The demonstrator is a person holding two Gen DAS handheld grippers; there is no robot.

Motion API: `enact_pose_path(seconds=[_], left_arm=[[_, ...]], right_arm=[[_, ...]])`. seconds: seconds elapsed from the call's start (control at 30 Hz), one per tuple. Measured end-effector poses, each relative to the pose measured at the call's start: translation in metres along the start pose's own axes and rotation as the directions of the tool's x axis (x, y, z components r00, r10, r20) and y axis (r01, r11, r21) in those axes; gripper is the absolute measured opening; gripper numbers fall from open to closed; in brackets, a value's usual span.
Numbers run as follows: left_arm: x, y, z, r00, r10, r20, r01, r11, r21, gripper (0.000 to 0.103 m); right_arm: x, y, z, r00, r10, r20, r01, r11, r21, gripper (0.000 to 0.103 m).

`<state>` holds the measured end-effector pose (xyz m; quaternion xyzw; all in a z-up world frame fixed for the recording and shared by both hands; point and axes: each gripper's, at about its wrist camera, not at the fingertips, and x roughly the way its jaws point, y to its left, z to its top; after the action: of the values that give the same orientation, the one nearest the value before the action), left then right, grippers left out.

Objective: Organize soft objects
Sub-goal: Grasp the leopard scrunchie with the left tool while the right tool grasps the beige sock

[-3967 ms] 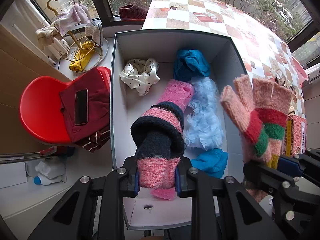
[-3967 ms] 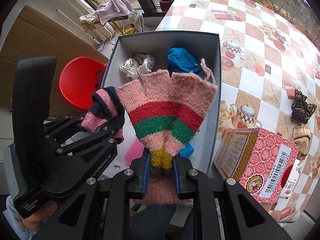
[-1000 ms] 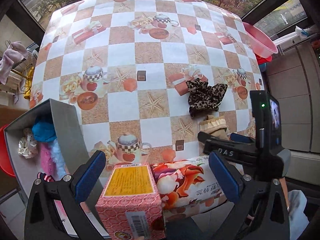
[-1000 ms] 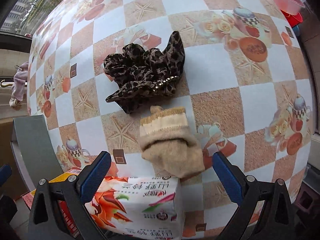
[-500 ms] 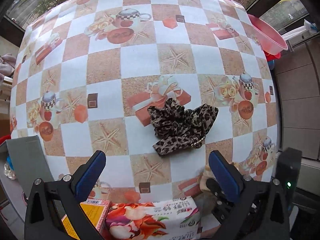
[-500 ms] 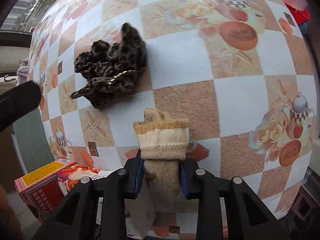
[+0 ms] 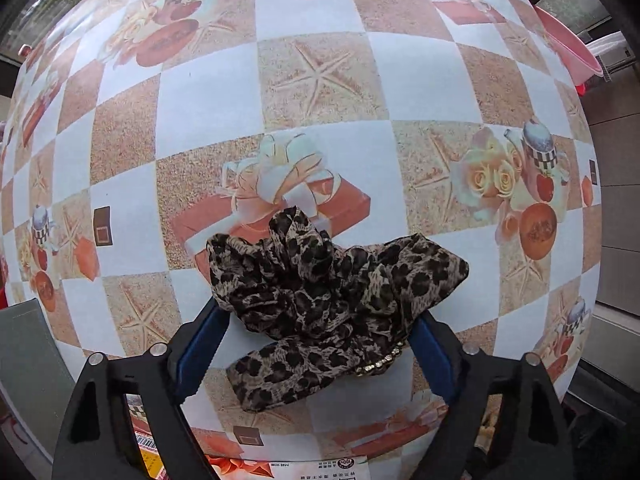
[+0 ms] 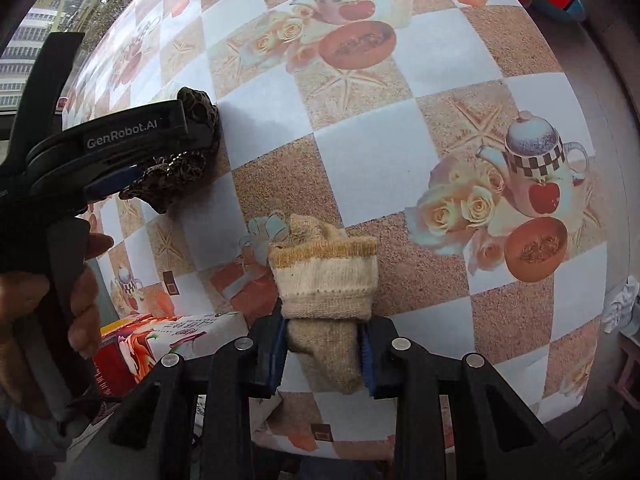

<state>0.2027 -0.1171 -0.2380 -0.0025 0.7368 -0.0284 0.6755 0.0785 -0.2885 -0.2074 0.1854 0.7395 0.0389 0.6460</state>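
A leopard-print fabric scrunchie (image 7: 320, 292) lies on the patterned tablecloth. My left gripper (image 7: 316, 344) is open, its blue-padded fingers on either side of the scrunchie's near part. The scrunchie (image 8: 180, 168) and the left gripper (image 8: 120, 160) also show in the right wrist view at left. My right gripper (image 8: 322, 354) is shut on a beige knitted sock (image 8: 326, 292), whose cuff points away from me on the table.
A tissue pack with flower print (image 8: 176, 332) and a red box (image 8: 116, 364) lie at the near table edge. A grey storage box wall (image 7: 28, 364) shows at lower left. A pink basin (image 7: 568, 40) sits beyond the table at right.
My left gripper moved forward and down to straddle the scrunchie. My right gripper stays shut on the sock, now a little closer to the table.
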Motion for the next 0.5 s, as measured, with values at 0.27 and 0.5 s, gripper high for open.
enact_pose_path(seconds=[0.27,0.5], left_arm=[[-0.013,-0.013,-0.007,0.998,-0.053,0.020,0.051,0.995,0.086,0.051],[-0.042,-0.014,-0.028,0.995,-0.077,0.061,0.067,0.986,0.150,0.051]], right_arm=[[-0.014,0.000,0.001,0.999,0.004,0.033,-0.005,1.000,0.018,0.032],[-0.024,-0.003,-0.005,0.999,0.008,0.050,-0.010,0.999,0.043,0.032]])
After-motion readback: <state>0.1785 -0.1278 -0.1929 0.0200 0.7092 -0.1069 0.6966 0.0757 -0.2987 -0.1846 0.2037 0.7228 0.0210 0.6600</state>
